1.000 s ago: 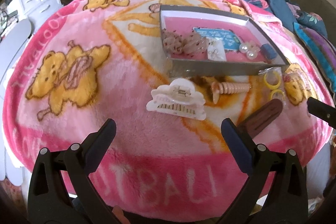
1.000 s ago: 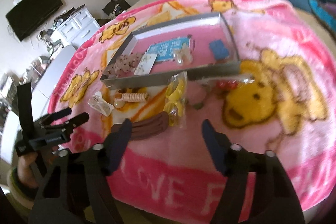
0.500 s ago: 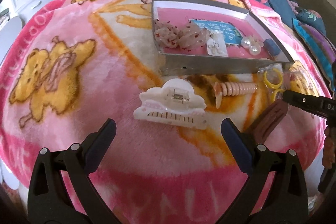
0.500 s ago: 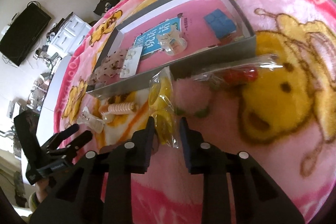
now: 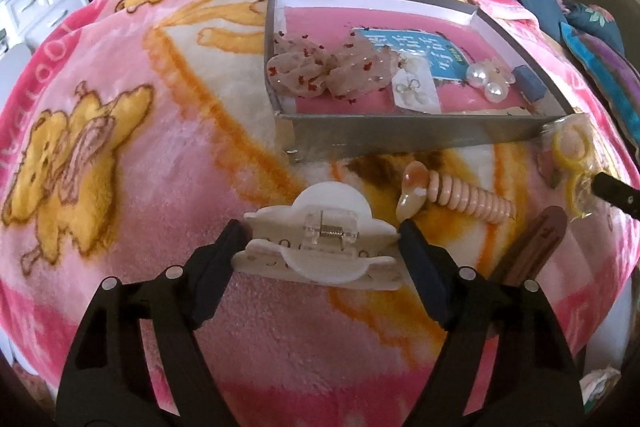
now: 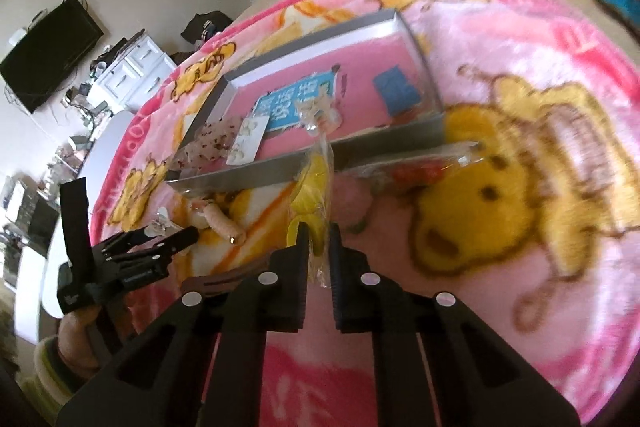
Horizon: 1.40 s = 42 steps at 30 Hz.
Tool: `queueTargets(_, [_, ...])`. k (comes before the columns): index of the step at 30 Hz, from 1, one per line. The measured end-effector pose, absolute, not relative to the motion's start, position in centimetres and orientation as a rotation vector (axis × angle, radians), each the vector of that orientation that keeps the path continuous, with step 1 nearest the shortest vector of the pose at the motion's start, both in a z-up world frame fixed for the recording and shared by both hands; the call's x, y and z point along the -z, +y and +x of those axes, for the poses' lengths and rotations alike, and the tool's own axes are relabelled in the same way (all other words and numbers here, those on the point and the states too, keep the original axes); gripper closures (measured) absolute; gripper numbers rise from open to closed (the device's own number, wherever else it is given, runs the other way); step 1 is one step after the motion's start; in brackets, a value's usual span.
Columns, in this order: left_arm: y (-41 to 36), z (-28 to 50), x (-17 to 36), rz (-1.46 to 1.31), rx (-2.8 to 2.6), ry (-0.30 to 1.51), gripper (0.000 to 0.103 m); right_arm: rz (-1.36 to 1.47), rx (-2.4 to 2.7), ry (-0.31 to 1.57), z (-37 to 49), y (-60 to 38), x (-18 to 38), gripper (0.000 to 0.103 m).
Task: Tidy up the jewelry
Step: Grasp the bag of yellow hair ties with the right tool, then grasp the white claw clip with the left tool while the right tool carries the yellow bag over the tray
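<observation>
The left gripper (image 5: 322, 239) has its jaws closing around a white hair claw clip (image 5: 320, 251), one dark rubbery pad at each end of the clip; whether they already press on it I cannot tell. The clip is glossy plastic with a scalloped, cloud-like outline, a clear hinge and a small metal spring on top, and its long axis runs from 9 to 3 o'clock in the left wrist view. The right gripper (image 6: 319, 259) is clamped fully shut on the near end of a crinkly clear plastic bag (image 6: 316, 183) holding yellow rings; the bag's long axis runs from 6 to 12 o'clock toward the box wall. At 2 o'clock from the white clip lies a ribbed peach hair clip (image 5: 460, 193), glossy, with its shell-shaped head toward 9 and its ridged body pointing to about 4 o'clock. A flat brown barrette (image 5: 532, 247) lies at 3 o'clock from the white clip, slanting up to 1 o'clock. Everything rests on a fluffy pink fleece blanket (image 5: 140, 167) printed with yellow bears. At 12 o'clock sits a shallow grey cardboard box (image 5: 400, 135), pink-floored, holding a sheer speckled scrunchie (image 5: 324, 73) and pearl beads (image 5: 486, 83).
</observation>
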<state>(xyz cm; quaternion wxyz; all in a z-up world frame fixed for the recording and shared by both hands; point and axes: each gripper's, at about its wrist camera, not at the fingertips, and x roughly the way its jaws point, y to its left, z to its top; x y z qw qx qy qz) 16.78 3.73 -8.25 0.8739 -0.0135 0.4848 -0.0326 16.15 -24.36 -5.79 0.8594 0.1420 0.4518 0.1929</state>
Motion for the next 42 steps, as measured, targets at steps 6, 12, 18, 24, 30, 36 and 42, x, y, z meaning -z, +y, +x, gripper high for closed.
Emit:
queueTargets(6, [4.0,15.3,6.6,-0.053,0.095,0.975,0.032,0.261,-0.371,0.902,14.6,-25.7,3.9,0.094])
queueTargets(12, [4.4,13.9,4.0,-0.064,0.099,0.928,0.032,0.262,-0.370,0.855,13.6,-26.2,2.4,0.094])
queueTargets(18, [4.0,13.2,0.7,-0.070,0.110,0.866,0.032,0.258,-0.399,0.797,13.2,-26.0,0.1,0.094])
queueTargets(24, [3.1,13.8,-2.4,-0.058,0.123,0.813,0.032,0.249,-0.428,0.733,14.0,-25.6,-2.5,0.094])
queueTargets(30, [1.8,14.9,-4.4,-0.047,0.142,0.784,0.032,0.244,-0.450,0.685,15.5,-25.6,-4.8,0.094])
queueTargets(36, [0.6,16.4,-5.7,-0.037,0.164,0.765,0.032,0.240,-0.448,0.657,16.8,-26.0,-6.3,0.094])
queueTargets(42, [-0.4,18.1,-6.0,-0.029,0.184,0.760,0.032,0.244,-0.434,0.626,18.0,-26.8,-7.3,0.095])
